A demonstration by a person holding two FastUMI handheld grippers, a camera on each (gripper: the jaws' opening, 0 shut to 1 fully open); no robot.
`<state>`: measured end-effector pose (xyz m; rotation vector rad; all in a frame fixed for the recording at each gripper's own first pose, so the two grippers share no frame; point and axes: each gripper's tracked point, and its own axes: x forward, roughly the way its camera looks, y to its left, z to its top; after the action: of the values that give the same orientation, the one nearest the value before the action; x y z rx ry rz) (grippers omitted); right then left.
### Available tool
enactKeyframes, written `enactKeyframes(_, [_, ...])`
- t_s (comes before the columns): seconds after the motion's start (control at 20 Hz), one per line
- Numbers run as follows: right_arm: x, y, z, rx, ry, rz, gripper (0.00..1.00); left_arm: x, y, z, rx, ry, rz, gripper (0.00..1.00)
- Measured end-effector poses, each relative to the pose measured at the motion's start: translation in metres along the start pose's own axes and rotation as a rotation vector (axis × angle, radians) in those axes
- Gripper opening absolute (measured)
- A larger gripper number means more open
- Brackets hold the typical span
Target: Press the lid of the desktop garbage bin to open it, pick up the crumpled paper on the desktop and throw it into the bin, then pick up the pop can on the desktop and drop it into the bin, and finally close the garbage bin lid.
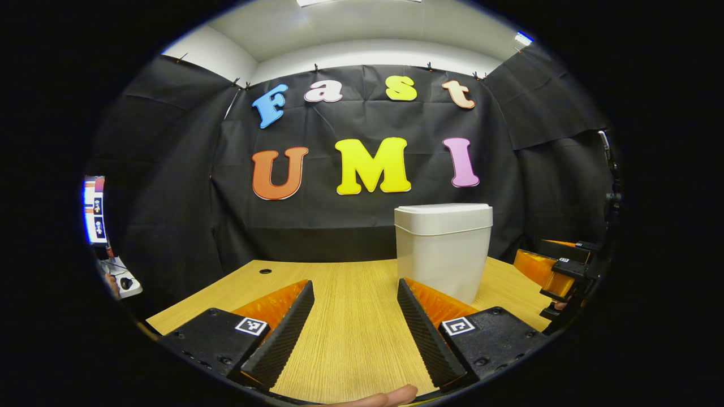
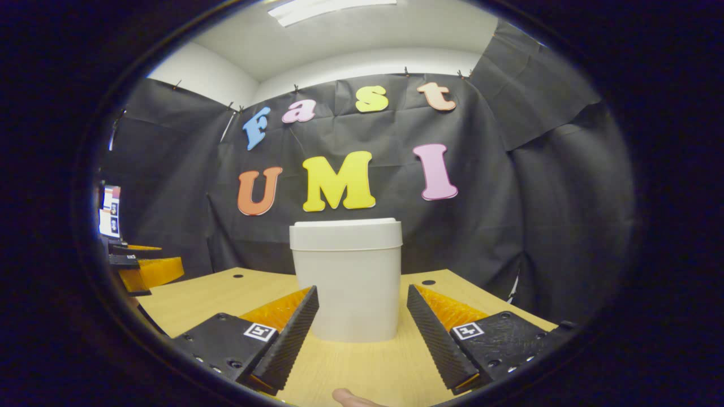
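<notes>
Right gripper view: my right hand-held gripper (image 2: 362, 325) hovers w/ jaws wide, holding nothing, facing the white bin (image 2: 346, 280), lid down, on the worktop (image 2: 226, 294). Left hand-held gripper (image 1: 355, 316) likewise spread & empty; bin stands ahead to its right.

Small off-white plastic desktop garbage bin (image 1: 443, 249) (image 2: 350, 282), rounded-rectangular and slightly tapered toward the base, stands upright on the light wood-grain desktop (image 1: 350, 322) (image 2: 362, 367). Flat lid (image 1: 443, 217) (image 2: 345, 233) shut, seated flush.
</notes>
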<state>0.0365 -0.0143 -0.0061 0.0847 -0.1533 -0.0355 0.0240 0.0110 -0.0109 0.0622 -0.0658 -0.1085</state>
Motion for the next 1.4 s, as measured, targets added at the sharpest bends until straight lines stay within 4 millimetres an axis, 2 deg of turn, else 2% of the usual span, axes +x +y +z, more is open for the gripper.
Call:
enactKeyframes(0.1, [-0.004,-0.004,0.002,-0.033,-0.004,-0.017,0.96,0.004,-0.004,-0.007,0.018,0.016,0.002,0.96])
enactKeyframes(0.25, [-0.012,0.004,0.005,-0.015,-0.003,0.014,0.97,0.007,-0.005,-0.017,0.036,0.046,0.028,0.96])
enactKeyframes(0.45, [-0.022,0.01,0.011,-0.044,-0.009,0.037,0.97,0.008,-0.011,-0.018,0.033,0.048,0.023,0.96])
enactKeyframes(0.6, [-0.025,0.017,0.008,-0.071,-0.008,0.036,0.95,0.009,-0.014,-0.016,0.036,0.045,0.022,0.97])
enactKeyframes(0.85, [-0.022,0.031,-0.004,-0.051,0.037,0.062,0.95,0.006,-0.017,-0.014,0.023,0.037,0.002,0.97])
enactKeyframes(1.05, [-0.02,0.03,-0.007,-0.06,0.047,0.056,0.97,0.004,-0.013,-0.012,0.032,0.028,0.008,0.96])
enactKeyframes(1.2, [-0.02,0.029,-0.009,-0.06,0.055,0.052,0.92,0.006,-0.01,-0.014,0.022,0.036,0.016,0.97])
enactKeyframes(1.4, [-0.019,0.028,-0.01,-0.057,0.063,0.051,0.97,0.007,-0.01,-0.016,0.017,0.047,0.022,0.97])
